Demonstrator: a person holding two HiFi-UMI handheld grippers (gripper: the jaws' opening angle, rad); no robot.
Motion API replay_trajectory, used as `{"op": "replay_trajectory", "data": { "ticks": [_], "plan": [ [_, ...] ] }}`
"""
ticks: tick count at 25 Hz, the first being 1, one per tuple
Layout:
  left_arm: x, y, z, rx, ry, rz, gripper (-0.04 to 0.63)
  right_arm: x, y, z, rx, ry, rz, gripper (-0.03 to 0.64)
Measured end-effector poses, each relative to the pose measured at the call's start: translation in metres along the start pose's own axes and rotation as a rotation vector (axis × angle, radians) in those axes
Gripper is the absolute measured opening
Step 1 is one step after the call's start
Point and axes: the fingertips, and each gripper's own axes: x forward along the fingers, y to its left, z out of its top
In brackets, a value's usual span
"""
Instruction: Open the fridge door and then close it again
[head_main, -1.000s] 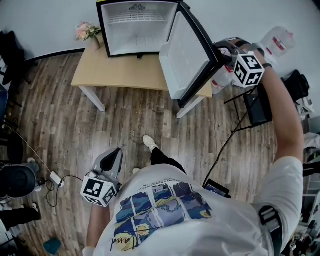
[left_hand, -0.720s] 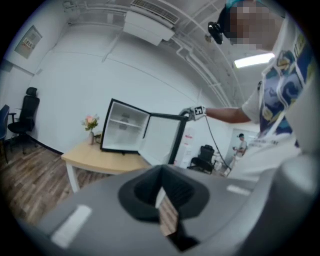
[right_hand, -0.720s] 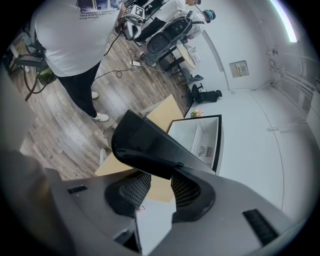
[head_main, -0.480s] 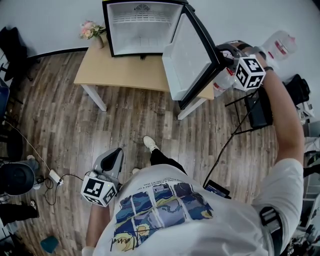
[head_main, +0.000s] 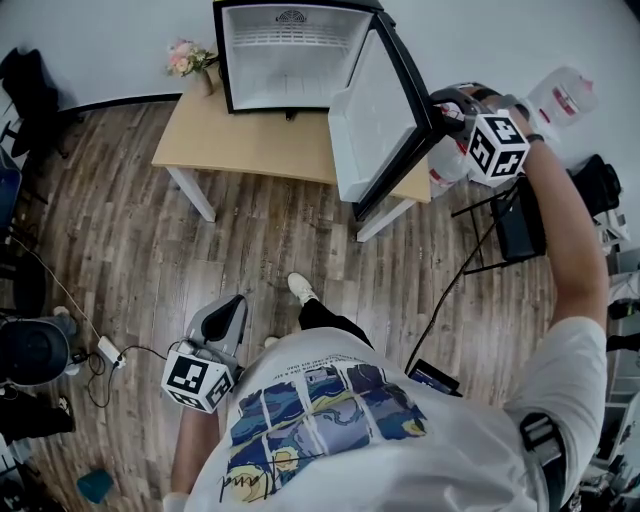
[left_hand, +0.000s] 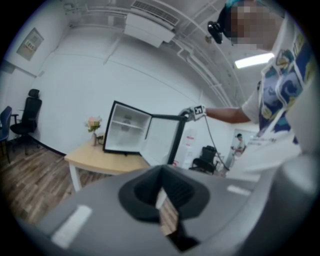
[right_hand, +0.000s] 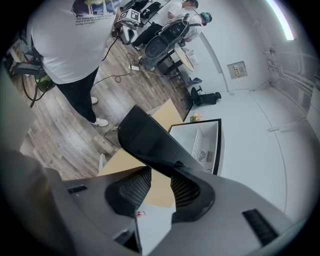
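A small black fridge (head_main: 290, 55) with a white inside stands on a wooden table (head_main: 250, 145). Its door (head_main: 375, 105) hangs wide open, swung out over the table's right end. My right gripper (head_main: 445, 108) is at the door's free edge, shut on it; in the right gripper view the door's dark edge (right_hand: 150, 137) runs between the two jaws of the right gripper (right_hand: 156, 187). My left gripper (head_main: 225, 315) hangs low beside my hip, far from the fridge. In its own view the left gripper (left_hand: 162, 207) is shut on nothing, and the fridge (left_hand: 125, 134) shows far ahead.
A vase of pink flowers (head_main: 190, 60) stands on the table left of the fridge. Water jugs (head_main: 560, 95) and a black stand (head_main: 515, 215) with a cable are to the right. A black round object (head_main: 30, 350) and cables lie on the wood floor at the left.
The door's free edge, with my right gripper on it, has swung a little in toward the fridge. The left gripper has stayed where it was.
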Motion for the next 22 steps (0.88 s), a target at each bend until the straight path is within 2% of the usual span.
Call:
{"op": "replay_trajectory", "data": {
  "ticks": [22],
  "plan": [
    [-0.017, 0.014, -0.008, -0.037, -0.010, 0.065, 0.008, 0.024, -0.044, 0.072, -0.129, -0.075, -0.027, 0.067]
  ]
}}
